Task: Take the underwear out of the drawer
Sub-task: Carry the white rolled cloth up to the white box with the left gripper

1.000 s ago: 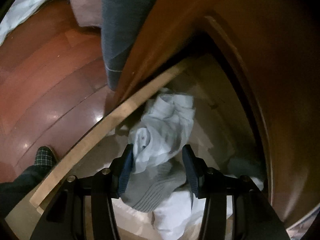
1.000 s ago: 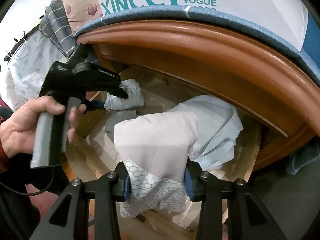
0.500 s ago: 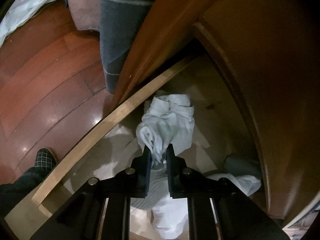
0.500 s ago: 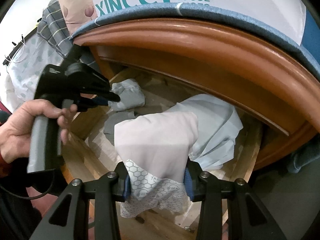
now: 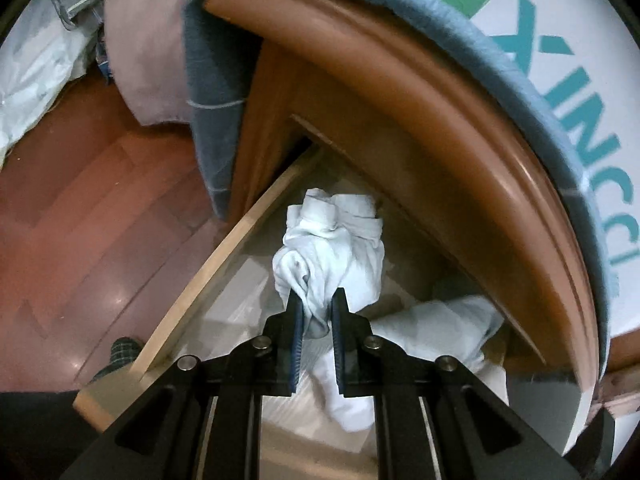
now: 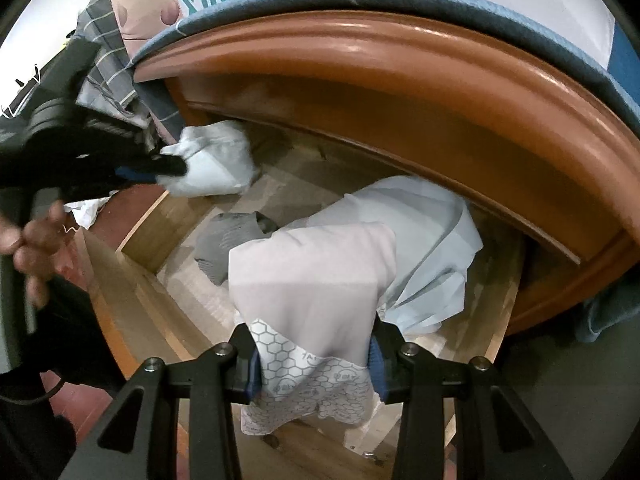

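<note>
Reddish wood floor (image 5: 100,216), open drawer (image 6: 132,280), L tongs (image 5: 316,304) pinching pale underwear (image 5: 336,248), R tongs (image 6: 316,354) gripping prob. pinkish garment (image 6: 316,280).

We are reading teal capitals on a white bag (image 6: 460,4) lying along the top of the frame in the right wrist view: the whole word "VOGUE", and to its left the cut-off letters "XINC". In the left wrist view the same bag (image 5: 600,92) is showing "XINCCI" down the right edge. The honeycomb-printed cloth (image 6: 312,380) at lower centre is carrying marks too small to read.
</note>
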### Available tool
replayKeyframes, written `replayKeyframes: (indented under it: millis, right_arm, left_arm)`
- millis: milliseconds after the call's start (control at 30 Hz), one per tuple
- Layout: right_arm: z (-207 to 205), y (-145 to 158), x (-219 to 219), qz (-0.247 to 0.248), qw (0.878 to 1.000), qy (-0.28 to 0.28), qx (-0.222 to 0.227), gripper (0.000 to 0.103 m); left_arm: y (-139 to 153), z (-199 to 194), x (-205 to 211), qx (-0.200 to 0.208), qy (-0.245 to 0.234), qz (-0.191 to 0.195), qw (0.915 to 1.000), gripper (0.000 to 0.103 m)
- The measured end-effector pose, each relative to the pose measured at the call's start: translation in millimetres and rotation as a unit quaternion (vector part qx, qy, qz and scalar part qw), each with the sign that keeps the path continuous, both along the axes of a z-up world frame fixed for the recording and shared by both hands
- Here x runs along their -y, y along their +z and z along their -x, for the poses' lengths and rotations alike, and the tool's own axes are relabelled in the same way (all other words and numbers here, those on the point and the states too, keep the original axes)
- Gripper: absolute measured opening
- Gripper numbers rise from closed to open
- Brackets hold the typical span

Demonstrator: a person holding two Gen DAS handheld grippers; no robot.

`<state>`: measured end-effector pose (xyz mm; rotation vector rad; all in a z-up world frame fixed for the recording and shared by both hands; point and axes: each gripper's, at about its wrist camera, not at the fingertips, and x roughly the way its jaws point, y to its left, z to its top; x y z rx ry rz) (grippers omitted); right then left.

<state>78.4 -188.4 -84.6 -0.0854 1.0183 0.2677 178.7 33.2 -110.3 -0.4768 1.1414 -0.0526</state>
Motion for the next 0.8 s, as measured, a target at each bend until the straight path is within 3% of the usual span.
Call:
replayKeyframes:
  millis: [167, 433, 633, 800]
  right_arm:
    - [-0.7, -3.2, 1.7, 0.004, 1.000, -0.005, -0.002, 0.041]
    - [-3.8, -8.0, -2.1, 0.018, 1.000, -0.010, -0.006, 0.041]
    - [-6.0, -11.3, 1.6, 0.024, 1.000, -0.017, -0.010, 0.041]
    - [-6.5, -14.2, 1.2, 0.026, 0.999, -0.019, -0.013, 0.041]
  left_arm:
    - [15.3, 18.0, -4.3, 0.009, -0.015, -0.020, 0.9996, 0.010]
    - [76.4, 46.1, -13.3, 0.063, -0.052, -0.057, 0.9950, 0.010]
    - [137.5, 65.1, -9.5, 0.128, -0.095, -0.090, 0.9832, 0.010]
    - [189.2, 79.8, -8.5, 0.177, -0.124, -0.124, 0.9683, 0.010]
